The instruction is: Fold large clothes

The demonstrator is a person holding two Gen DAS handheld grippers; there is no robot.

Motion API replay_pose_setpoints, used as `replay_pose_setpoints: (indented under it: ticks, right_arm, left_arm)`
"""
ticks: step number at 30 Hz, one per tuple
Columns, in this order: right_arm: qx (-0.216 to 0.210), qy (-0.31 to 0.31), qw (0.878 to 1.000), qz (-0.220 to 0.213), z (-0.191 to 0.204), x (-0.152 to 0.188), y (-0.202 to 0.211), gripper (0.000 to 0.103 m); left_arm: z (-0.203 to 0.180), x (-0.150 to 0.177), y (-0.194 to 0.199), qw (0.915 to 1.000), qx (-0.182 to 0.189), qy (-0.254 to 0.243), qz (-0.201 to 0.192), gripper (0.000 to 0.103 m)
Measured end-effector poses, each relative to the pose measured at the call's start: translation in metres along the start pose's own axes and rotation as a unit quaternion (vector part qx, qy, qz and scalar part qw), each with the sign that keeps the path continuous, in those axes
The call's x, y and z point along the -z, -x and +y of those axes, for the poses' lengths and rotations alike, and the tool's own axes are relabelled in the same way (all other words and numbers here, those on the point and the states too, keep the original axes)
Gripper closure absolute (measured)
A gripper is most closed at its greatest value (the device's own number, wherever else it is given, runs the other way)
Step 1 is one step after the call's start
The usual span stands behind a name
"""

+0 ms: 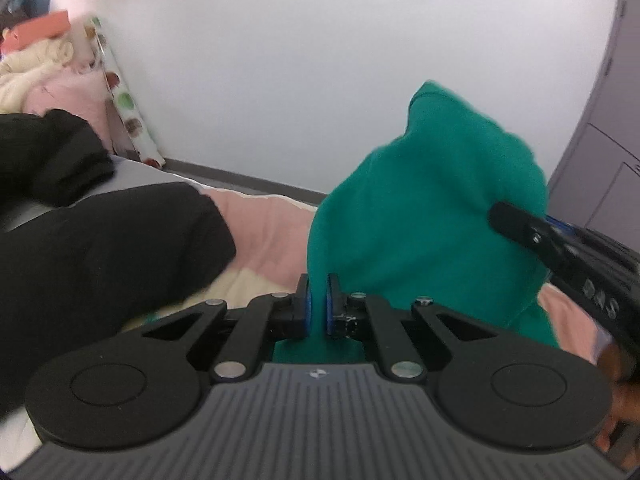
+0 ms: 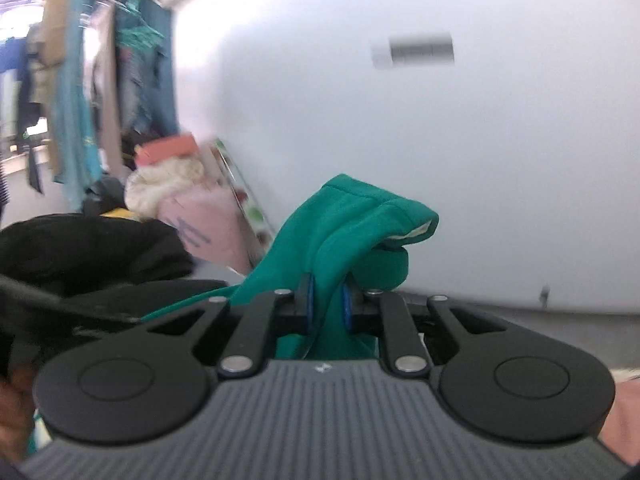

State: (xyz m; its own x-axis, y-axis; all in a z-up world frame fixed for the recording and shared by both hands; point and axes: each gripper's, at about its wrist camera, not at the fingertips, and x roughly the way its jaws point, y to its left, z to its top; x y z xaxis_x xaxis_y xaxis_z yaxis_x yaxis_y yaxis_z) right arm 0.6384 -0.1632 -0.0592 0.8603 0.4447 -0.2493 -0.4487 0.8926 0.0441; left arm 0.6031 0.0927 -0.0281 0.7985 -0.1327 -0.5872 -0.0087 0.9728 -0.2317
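Observation:
A green garment (image 1: 432, 208) hangs bunched above the bed, lifted off it. My left gripper (image 1: 319, 304) is shut on a thin fold of its lower edge, the blue pads pressing the cloth. In the same view the right gripper (image 1: 520, 224) reaches in from the right and bites into the green cloth higher up. The right wrist view shows that right gripper (image 2: 328, 306) shut on a thicker wad of the green garment (image 2: 352, 220), whose hemmed end flops over to the right above the jaws.
A black garment (image 1: 100, 248) lies on the pink and cream bedding (image 1: 268, 228) at the left. A pile of cream and pink laundry (image 1: 36, 76) sits in the far corner. Hanging clothes (image 2: 100, 100) fill the left. A grey cabinet (image 1: 612, 128) stands at the right by the white wall.

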Motion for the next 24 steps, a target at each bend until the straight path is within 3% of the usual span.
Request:
replay_pose_setpoints:
  ticks: [4, 11, 14, 18, 21, 24]
  right_arm:
    - [0.005, 0.014, 1.0, -0.022, 0.03, 0.019, 0.091, 0.085]
    - [-0.004, -0.061, 0.998, 0.03, 0.048, 0.088, 0.184, 0.084]
    - [0.005, -0.089, 0.994, 0.059, 0.051, 0.118, 0.201, 0.083]
    - [0.031, -0.097, 0.989, 0.108, 0.056, 0.15, 0.208, 0.083]
    - [0.029, -0.08, 0.99, 0.11, 0.06, 0.151, 0.212, 0.083]
    - [0.03, -0.075, 0.991, 0.105, 0.062, 0.142, 0.217, 0.083]
  left_arm:
    - [-0.018, 0.052, 0.07, 0.9999, -0.004, 0.011, 0.0, 0.095]
    - [-0.026, 0.159, 0.123, 0.9996, 0.002, 0.022, 0.019, 0.096]
    - [-0.02, 0.191, 0.13, 0.9993, 0.014, 0.033, 0.013, 0.096]
    - [-0.002, 0.214, 0.124, 0.9938, 0.089, 0.065, 0.016, 0.095]
    - [0.001, 0.231, 0.128, 0.9964, 0.077, 0.031, 0.02, 0.095]
    - [0.01, 0.24, 0.135, 0.9958, 0.083, 0.034, 0.017, 0.095]
